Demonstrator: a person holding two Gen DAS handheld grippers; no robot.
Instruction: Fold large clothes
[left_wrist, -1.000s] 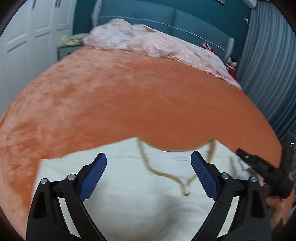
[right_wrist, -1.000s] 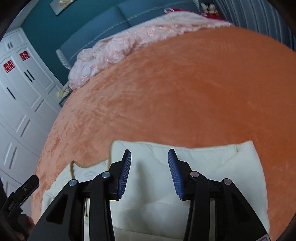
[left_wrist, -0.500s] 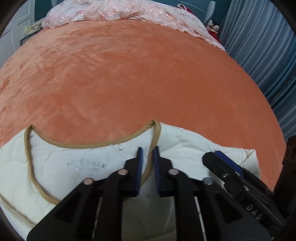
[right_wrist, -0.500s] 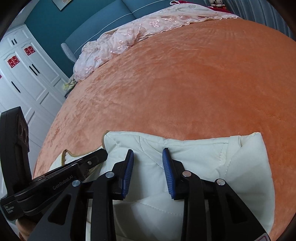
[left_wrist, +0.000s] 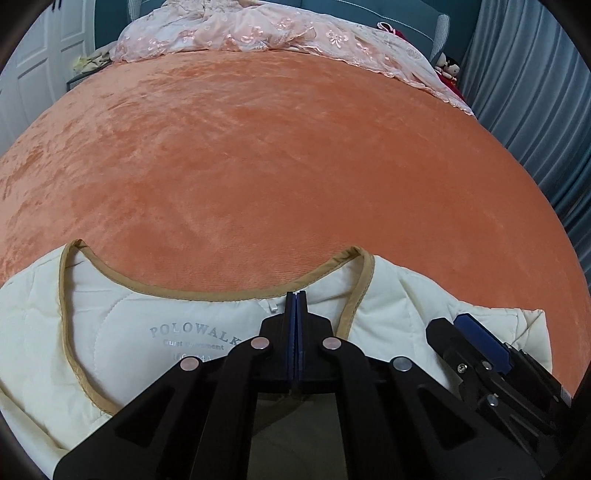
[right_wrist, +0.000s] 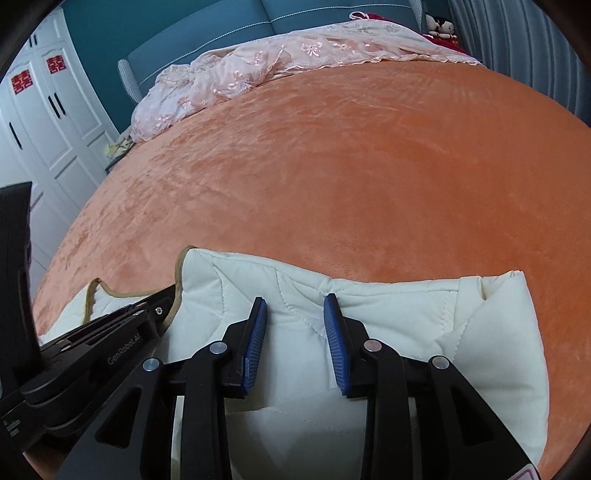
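Left wrist: left gripper (left_wrist: 296, 297) jaws pinched on cream jacket (left_wrist: 399, 295) collar.

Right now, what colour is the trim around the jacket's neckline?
Tan trim on a cream jacket; clearest in the left wrist view.

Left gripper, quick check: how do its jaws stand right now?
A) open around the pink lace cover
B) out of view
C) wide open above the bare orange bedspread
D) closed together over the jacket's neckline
D: in the left wrist view the left gripper has its blue jaws pressed together right at the tan-trimmed neckline of the cream jacket, near the printed label.
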